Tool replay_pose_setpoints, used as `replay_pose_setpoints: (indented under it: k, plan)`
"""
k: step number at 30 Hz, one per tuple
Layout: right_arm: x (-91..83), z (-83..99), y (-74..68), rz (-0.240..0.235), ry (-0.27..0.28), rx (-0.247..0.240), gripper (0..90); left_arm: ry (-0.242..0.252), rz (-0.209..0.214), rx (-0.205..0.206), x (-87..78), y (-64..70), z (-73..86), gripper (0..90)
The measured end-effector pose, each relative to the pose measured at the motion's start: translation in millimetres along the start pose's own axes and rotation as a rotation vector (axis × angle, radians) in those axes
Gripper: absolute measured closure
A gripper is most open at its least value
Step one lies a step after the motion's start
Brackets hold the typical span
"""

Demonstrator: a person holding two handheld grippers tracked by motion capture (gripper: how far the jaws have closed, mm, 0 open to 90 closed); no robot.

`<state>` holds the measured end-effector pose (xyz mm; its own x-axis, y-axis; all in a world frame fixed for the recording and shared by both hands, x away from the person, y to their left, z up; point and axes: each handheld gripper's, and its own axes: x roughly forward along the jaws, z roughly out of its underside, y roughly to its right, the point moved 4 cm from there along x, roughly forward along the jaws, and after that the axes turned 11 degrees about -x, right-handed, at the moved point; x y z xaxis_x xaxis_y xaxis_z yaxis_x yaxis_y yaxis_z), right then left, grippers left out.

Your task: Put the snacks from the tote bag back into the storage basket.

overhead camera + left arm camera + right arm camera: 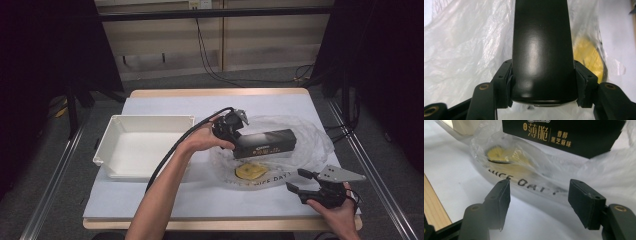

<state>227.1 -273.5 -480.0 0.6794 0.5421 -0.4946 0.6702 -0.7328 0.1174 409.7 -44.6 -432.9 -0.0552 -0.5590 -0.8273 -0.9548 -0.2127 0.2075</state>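
Observation:
A long black box [265, 142] with gold lettering hangs just above a clear plastic bag [305, 131] spread on the table. My left gripper [235, 131] is shut on the box's left end; in the left gripper view the box [542, 50] runs away between both pads [505, 82]. A yellow smiley print [251, 171] shows on the bag under the box. My right gripper [299, 181] stands open near the table's front right, its jaws apart just short of the bag's lettered edge [534, 185]. The box [564, 135] sits beyond it.
An empty white tray [145, 145] sits at the left on the white sheet [165, 195] covering the wooden table. The table's front edge [220, 223] lies close to my right gripper. Cables run along the floor behind the table.

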Motion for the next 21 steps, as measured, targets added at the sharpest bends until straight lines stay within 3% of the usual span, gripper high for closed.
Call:
replay_pose_setpoints:
  k: [1,6,11,21]
  plan:
    - [-0.1,0.1,0.0,-0.003,-0.001,0.000,34.6,-0.026,0.000,0.006,-1.1,-1.0,-0.3,43.1]
    - [-0.5,-0.2,0.0,0.000,0.000,0.001,34.4,-0.054,-0.005,0.005,-4.0,-1.2,2.2,43.2]
    - [0.0,-0.3,0.3,0.000,0.001,-0.001,34.2,-0.054,-0.006,0.031,-8.3,3.6,3.6,43.2]
    - [-0.6,-0.5,-0.5,-0.002,0.003,0.003,33.9,0.014,-0.003,0.067,-31.0,17.8,2.2,43.2]
